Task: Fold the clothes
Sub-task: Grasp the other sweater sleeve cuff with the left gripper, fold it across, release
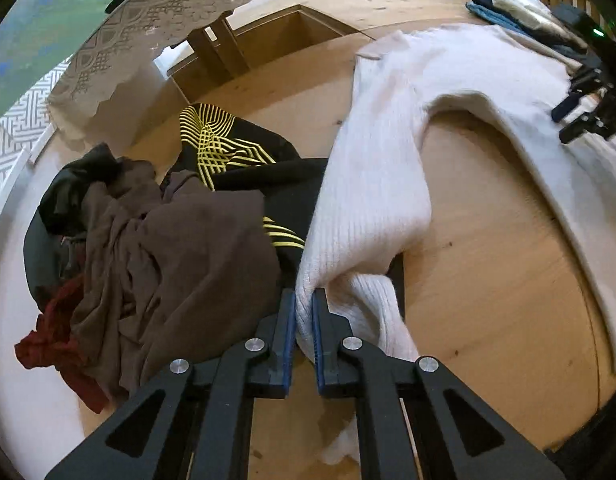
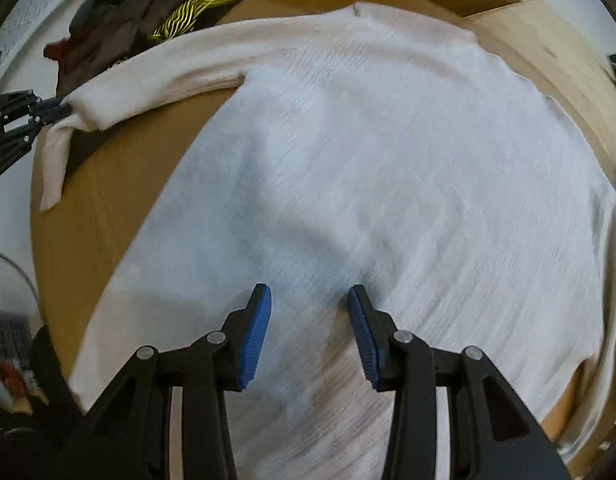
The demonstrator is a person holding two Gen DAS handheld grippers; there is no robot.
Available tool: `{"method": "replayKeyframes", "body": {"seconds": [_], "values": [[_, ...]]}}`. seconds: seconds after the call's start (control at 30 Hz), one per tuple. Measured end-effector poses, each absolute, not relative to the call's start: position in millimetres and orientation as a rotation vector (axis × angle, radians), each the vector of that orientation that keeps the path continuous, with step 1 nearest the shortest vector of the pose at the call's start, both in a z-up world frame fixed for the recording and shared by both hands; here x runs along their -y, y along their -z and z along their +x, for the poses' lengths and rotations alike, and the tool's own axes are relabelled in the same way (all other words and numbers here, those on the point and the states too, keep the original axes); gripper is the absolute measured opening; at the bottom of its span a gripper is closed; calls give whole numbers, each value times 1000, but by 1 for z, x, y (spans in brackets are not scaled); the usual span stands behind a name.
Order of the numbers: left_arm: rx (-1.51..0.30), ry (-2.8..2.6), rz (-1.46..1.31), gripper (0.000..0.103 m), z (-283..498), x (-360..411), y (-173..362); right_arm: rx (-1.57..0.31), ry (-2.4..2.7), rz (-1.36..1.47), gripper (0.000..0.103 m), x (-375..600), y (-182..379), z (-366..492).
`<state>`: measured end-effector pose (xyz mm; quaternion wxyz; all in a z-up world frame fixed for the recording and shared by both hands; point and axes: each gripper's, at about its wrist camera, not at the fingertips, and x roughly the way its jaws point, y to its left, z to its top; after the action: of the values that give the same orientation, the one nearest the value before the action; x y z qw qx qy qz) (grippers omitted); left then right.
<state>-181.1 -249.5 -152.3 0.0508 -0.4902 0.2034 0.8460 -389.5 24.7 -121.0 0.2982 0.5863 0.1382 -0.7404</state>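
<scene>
Wooden tabletop (image 1: pixel 488 240), white ribbed sweater (image 2: pixel 368 152) spread flat across it, left gripper (image 1: pixel 303 320) clamped on sleeve cuff (image 1: pixel 308 304) at table's left side, right gripper (image 2: pixel 309 320) jaws parted, hovering over sweater body, nothing gripped, unfolded clothes pile (image 1: pixel 155 240) beside sleeve

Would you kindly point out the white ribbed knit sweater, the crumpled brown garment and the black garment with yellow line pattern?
White ribbed knit sweater (image 2: pixel 368 160): right wrist view, middle of its body.
Crumpled brown garment (image 1: pixel 179 264): left wrist view, central folds.
Black garment with yellow line pattern (image 1: pixel 211 136): left wrist view, on the yellow lines.
</scene>
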Motion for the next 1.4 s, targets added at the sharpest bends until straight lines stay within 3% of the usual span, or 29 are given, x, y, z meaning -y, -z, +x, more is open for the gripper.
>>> {"method": "replayKeyframes", "body": {"seconds": [0.13,0.27,0.4,0.47,0.6,0.7,1.0,1.1,1.2,1.27,1.4], "values": [[-652,-2514,-1472,12,-179,239,161,-213,1991,1539,40,7,94,-468],[-563,-2511,-1456,29,-176,242,160,-234,2136,1505,40,52,98,-538],[-576,-2528,-1442,30,-167,246,158,-320,2198,1567,37,76,126,-585],[-561,-2529,-1452,35,-169,250,159,-364,2252,1559,37,86,136,-603],[-528,-2583,-1454,35,-177,259,162,-276,2389,1534,37,77,137,-630],[-436,-2601,-1432,35,-167,267,153,-279,2424,1532,37,66,130,-629],[-458,-2537,-1538,43,-123,272,166,-199,2191,1490,39,66,104,-563],[-459,-2498,-1536,43,-122,266,175,-255,2117,1480,39,84,109,-536],[-495,-2452,-1532,39,-124,257,184,-294,2045,1472,39,101,113,-514],[-490,-2439,-1524,5,-120,252,183,-346,1993,1429,39,118,108,-497],[-463,-2389,-1432,5,-95,233,164,-441,1938,1370,39,142,100,-467]]}}
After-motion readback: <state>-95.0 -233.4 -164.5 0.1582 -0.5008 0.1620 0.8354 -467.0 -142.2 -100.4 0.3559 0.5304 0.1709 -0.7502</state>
